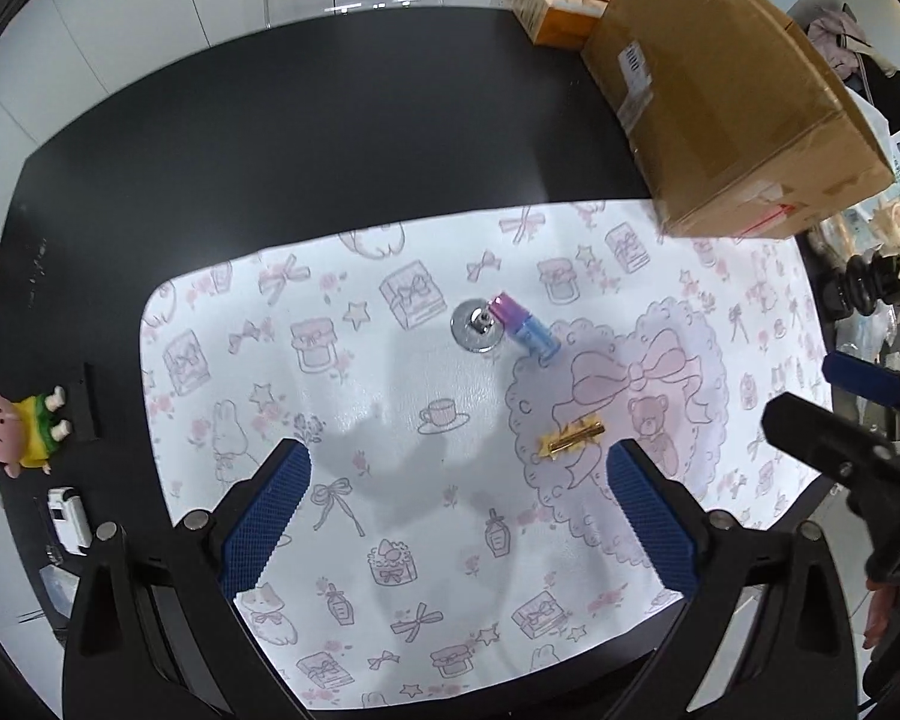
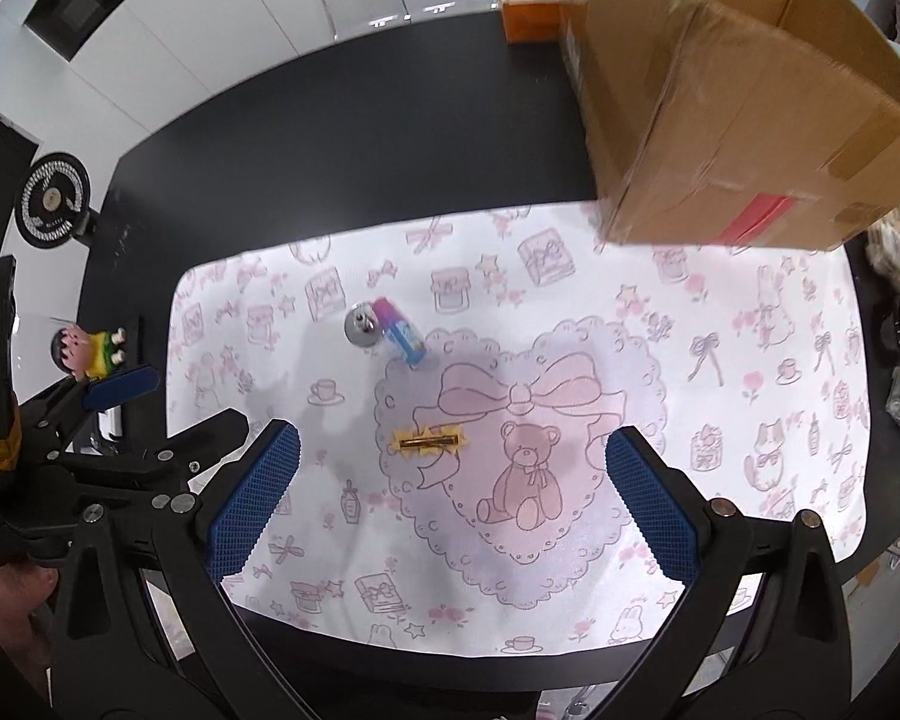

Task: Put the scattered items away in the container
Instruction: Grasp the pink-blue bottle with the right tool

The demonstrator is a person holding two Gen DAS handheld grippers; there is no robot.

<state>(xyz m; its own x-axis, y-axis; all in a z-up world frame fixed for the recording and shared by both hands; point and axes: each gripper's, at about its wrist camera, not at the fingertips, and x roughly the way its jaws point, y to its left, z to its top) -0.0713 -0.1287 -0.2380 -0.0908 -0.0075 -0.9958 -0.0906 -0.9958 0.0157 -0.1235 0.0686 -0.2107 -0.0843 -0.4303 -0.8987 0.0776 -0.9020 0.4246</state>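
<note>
Three small items lie on the patterned white mat (image 1: 390,480) (image 2: 720,420): a round silver metal piece (image 1: 477,325) (image 2: 363,325), a small blue bottle with a pink cap (image 1: 525,327) (image 2: 399,331) touching it, and a gold hair clip (image 1: 572,440) (image 2: 429,441). A large cardboard box (image 1: 732,96) (image 2: 732,90) stands at the mat's far right corner. My left gripper (image 1: 459,510) hovers open above the mat, the clip just ahead of its right finger. My right gripper (image 2: 453,498) is open too, with the clip between and ahead of its fingers. Neither holds anything.
A cartoon figurine (image 1: 21,429) (image 2: 90,351) and a small white item (image 1: 66,513) lie on the black table (image 1: 270,150) left of the mat. An orange box (image 1: 555,0) (image 2: 528,0) sits behind the cardboard box. A small fan (image 2: 51,201) stands far left. Clutter lines the right edge.
</note>
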